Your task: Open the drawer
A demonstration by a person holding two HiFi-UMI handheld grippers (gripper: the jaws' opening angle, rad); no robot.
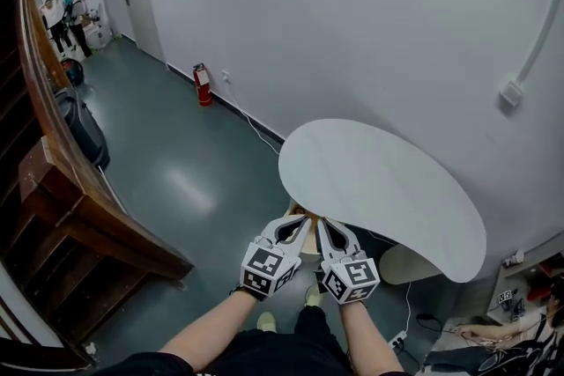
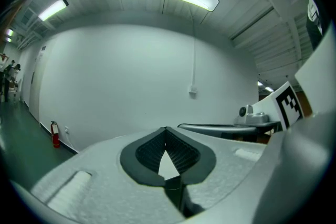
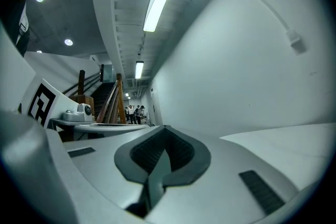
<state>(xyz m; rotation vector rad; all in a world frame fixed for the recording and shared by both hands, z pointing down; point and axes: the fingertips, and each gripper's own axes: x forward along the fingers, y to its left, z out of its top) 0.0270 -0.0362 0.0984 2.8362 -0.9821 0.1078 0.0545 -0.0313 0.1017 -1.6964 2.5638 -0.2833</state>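
Note:
No drawer shows plainly in any view; only a bit of brown wood (image 1: 306,244) peeks out under the near edge of the white oval table (image 1: 379,189). In the head view both grippers are held side by side just in front of that edge, pointing at it. My left gripper (image 1: 300,223) is shut with nothing between its pads, and the left gripper view has its tips (image 2: 166,130) meeting against the white wall. My right gripper (image 1: 323,224) is likewise shut and empty, its tips (image 3: 164,129) closed in the right gripper view.
A red fire extinguisher (image 1: 203,85) stands by the wall on the green floor. A wooden staircase (image 1: 70,207) runs along the left. People (image 1: 66,13) stand far down the corridor. A cable and power strip (image 1: 398,337) lie on the floor by my right arm.

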